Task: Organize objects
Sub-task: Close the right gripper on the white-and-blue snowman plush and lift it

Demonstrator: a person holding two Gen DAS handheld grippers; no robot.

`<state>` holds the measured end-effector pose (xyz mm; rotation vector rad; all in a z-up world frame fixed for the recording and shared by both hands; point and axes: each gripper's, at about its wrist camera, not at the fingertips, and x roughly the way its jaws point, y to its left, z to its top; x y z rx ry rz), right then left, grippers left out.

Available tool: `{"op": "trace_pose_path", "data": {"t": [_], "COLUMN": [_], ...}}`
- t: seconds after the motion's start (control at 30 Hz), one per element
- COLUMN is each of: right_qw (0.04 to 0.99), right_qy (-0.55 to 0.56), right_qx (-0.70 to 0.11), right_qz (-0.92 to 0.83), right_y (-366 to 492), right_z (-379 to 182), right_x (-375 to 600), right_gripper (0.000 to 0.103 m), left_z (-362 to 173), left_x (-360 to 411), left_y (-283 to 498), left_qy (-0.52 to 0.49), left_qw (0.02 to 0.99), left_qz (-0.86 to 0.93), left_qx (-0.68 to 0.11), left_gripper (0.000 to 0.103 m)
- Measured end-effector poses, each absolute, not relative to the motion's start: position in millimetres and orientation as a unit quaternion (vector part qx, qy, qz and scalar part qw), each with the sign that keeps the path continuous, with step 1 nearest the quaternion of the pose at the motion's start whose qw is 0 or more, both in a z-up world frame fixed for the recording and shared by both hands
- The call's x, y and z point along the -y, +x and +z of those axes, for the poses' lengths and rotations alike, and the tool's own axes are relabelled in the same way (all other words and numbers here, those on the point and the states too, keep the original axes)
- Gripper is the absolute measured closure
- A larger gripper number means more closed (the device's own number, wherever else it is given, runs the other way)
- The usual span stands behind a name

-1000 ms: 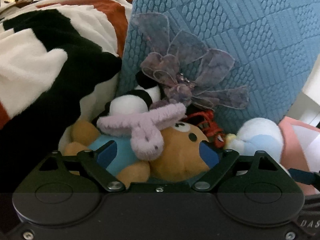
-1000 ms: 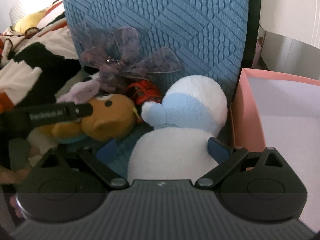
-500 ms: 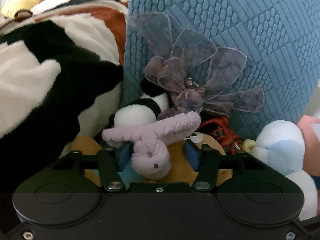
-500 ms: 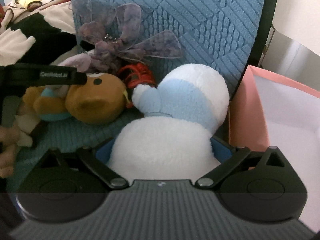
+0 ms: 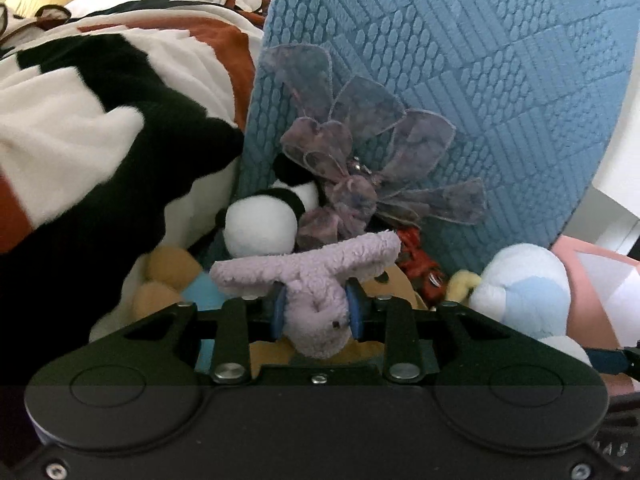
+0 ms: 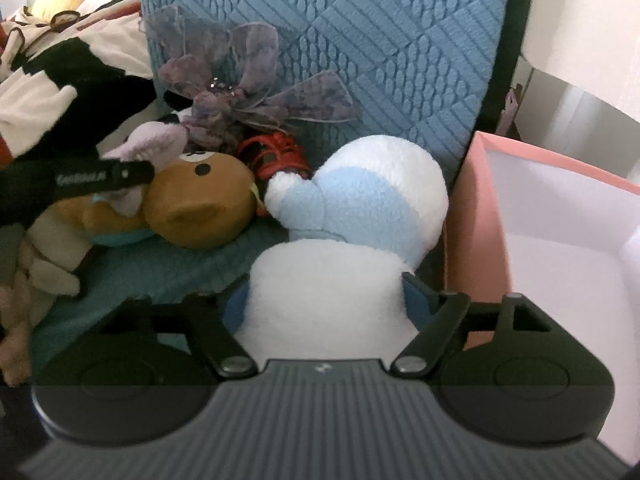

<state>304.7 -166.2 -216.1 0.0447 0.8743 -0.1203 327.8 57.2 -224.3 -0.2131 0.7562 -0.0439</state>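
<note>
— How far along is the tidying, would you say?

— Hardly begun, I'd guess. The pink box (image 6: 476,232) at the right of the right view looks bare inside, and the toys all lie heaped against the blue cushion (image 5: 480,80).

— Are both hands busy?

— Yes. The left hand-held gripper (image 5: 316,314) is pinched nearly closed on the purple plush toy (image 5: 316,280), low in the centre of its view, the 2 blue pads pressing the toy's body. The right hand-held gripper (image 6: 324,300) sits wider, 1 finger either side of the white and blue plush toy (image 6: 352,240), and seems to press its white lower part.

— And the rest?

— The brown bear (image 6: 192,208) lies centre left, under the purple one. Behind are a red toy (image 6: 276,156), a purple ribbon bow (image 5: 360,176) and a black and white plush (image 5: 264,220), all untouched. A patterned blanket (image 5: 100,120) fills the upper left.

— So?

— 2 toys gripped, none put away; everything else remains, as I judge it.
</note>
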Motion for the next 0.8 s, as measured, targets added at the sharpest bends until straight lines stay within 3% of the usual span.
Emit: {"op": "trace_pose_path", "data": {"t": [0.43, 0.8], "right_qw": [0.893, 0.88], "right_qy": [0.036, 0.032], "right_qx": [-0.447, -0.473], "right_qz": [-0.045, -0.018], "right_y": [253, 210], "right_z": [-191, -181], "right_x": [156, 148], "right_gripper": [0.034, 0.033], "left_z": [-201, -225], "left_x": [-41, -33], "left_y": [253, 218], "left_qy": [-0.104, -0.114], "left_qw": [0.924, 0.91], "left_qz": [-0.034, -0.045], "left_qx": [-0.366, -0.396], "left_gripper": [0.075, 0.075]}}
